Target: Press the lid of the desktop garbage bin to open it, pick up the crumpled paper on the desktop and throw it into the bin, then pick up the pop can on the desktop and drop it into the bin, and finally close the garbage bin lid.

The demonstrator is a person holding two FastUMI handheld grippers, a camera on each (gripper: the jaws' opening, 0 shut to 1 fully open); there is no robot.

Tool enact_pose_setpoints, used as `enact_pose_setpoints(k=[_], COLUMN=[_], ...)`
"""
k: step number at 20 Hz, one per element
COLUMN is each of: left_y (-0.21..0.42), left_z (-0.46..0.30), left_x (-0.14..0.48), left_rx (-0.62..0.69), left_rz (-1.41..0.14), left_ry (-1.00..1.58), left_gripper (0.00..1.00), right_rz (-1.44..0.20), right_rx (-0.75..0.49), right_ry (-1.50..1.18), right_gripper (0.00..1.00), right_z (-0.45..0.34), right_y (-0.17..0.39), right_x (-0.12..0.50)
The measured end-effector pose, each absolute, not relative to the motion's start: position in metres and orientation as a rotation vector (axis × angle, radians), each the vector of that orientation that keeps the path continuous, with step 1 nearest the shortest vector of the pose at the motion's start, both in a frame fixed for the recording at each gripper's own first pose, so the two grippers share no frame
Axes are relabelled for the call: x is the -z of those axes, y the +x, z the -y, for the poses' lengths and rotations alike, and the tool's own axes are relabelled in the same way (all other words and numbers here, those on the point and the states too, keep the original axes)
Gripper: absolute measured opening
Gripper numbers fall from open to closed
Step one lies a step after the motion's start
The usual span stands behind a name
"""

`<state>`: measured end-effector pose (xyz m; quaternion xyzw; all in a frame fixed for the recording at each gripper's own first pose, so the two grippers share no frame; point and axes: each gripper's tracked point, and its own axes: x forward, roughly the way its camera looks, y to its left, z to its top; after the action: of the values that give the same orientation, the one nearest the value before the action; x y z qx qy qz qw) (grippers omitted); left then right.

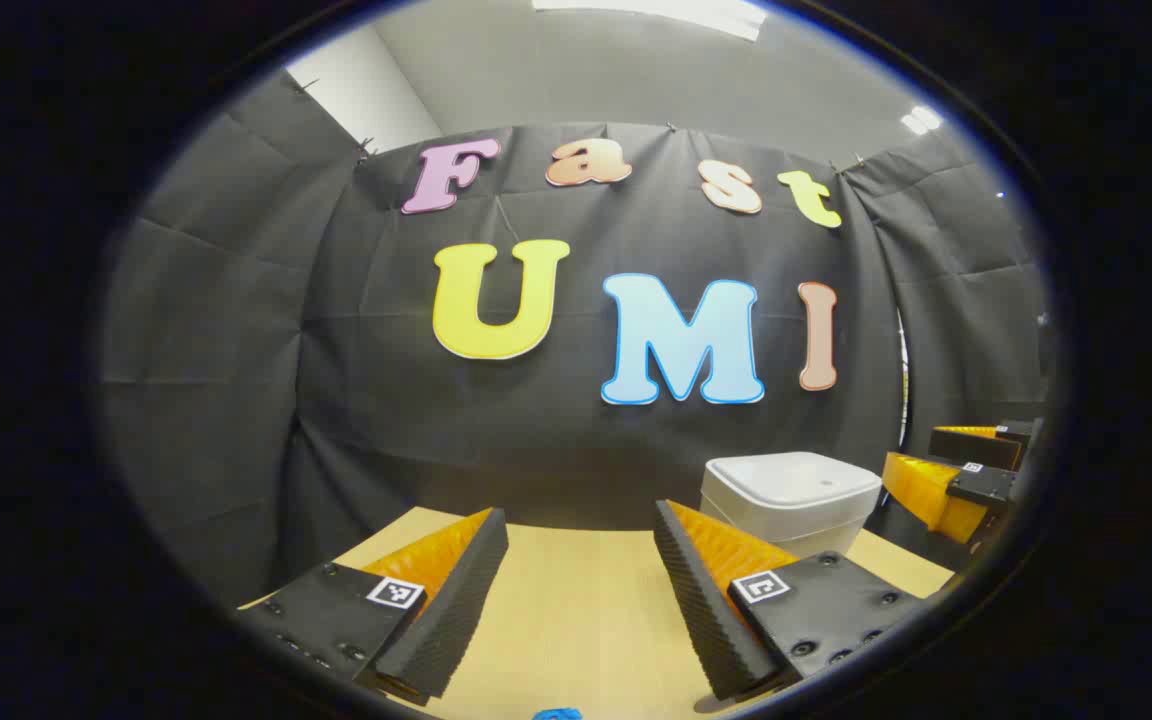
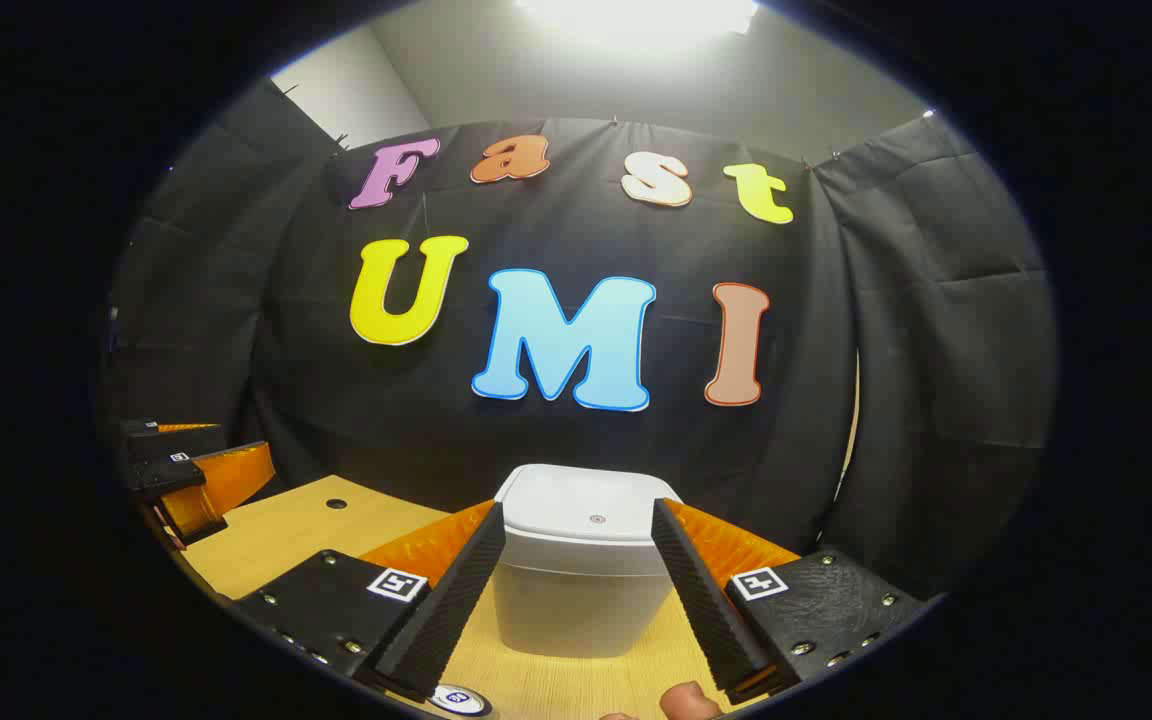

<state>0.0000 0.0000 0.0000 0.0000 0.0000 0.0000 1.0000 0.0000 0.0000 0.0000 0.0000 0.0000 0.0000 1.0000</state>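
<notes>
- left hand-held gripper (image 1: 581,570) is spread wide over the bare table (image 1: 576,610), pinching nothing
- right hand-held gripper (image 2: 576,580) is spread too; the bin (image 2: 584,570) sits right ahead between its fingers, lid (image 2: 586,515) down

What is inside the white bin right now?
Cannot tell: the bin has its lid shut, covering the inside. Only a small round button sits on top.

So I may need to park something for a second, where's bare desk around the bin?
The pale wooden desk is bare between the left gripper's fingers, left of the white lidded garbage bin. In the right gripper view, another bare stretch runs from the bin to the small dark hole. Directly before the right gripper is crowded: the bin sits there.
</notes>
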Motion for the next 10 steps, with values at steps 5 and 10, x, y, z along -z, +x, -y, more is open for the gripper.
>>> enact_pose_setpoints(k=[5,10], left_y=[-0.0025,-0.003], left_z=[-0.0014,-0.002], left_x=[0.0004,0.0011], left_rx=[-0.003,-0.003], left_rz=[0.002,0.003], left_ry=[0.004,0.004], left_gripper=[0.97,0.97], right_rz=[0.027,0.009], right_rx=[-0.005,-0.018], right_ry=[0.008,0.011], right_gripper=[0.94,0.94], right_z=[0.0005,-0.0025], right_y=[-0.0013,-0.001], right_x=[-0.0061,-0.001])
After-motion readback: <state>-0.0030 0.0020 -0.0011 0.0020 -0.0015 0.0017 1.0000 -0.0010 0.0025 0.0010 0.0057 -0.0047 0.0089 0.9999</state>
